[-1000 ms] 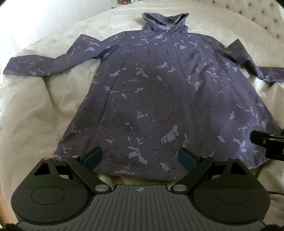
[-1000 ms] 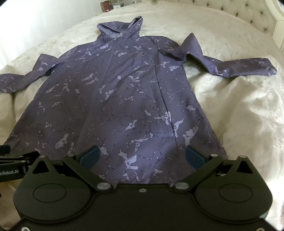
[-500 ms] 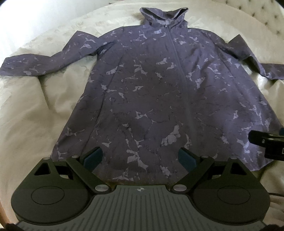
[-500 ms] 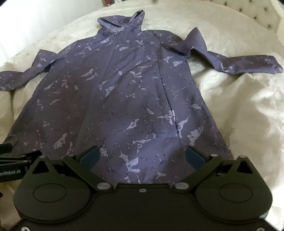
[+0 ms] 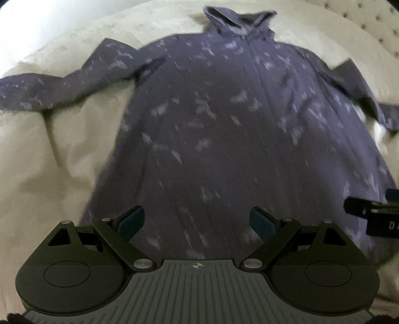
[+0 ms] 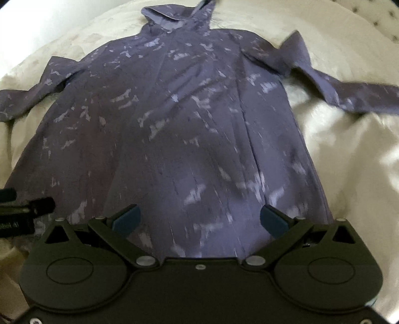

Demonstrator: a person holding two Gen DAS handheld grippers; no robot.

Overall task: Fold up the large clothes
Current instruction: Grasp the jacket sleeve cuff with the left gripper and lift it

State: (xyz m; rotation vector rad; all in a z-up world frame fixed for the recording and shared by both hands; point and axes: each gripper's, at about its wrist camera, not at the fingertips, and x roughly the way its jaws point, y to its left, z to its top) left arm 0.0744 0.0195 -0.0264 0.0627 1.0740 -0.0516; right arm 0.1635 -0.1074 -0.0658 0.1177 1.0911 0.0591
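1. Two grippers, one per hand, both over the lower part of the jacket. Left gripper (image 5: pixel 197 221): jaws spread wide, nothing between the blue pads (image 5: pixel 131 221) but the cloth lying below them; no pad seen pressing on fabric.
2. Right gripper (image 6: pixel 199 220): jaws likewise spread wide, blue pads (image 6: pixel 126 220) apart, empty; purple cloth shows under the gap.
3. Each gripper appears at the edge of the other's view as a black block: the right one at the jacket's right hem side (image 5: pixel 371 216), the left one at the jacket's left hem side (image 6: pixel 22 214).
4. One jacket (image 5: pixel 237 139), the landmark: long, hooded, purple with pale marbled flecks, laid flat and front-up, a closed seam or zip running down the centre. Both pictures are motion-blurred, so the print smears.
5. Hood (image 5: pixel 239 23): at the jacket's far end, away from the grippers.
6. Sleeves: left sleeve (image 5: pixel 62 87) and right sleeve (image 6: pixel 349 92) stretched outward from the shoulders, each bent at the elbow.
7. Bedspread (image 5: pixel 49 174): cream, rumpled, beneath and all round the jacket.
8. Headboard (image 5: pixel 374 27): pale, tufted, beyond the hood on the right.
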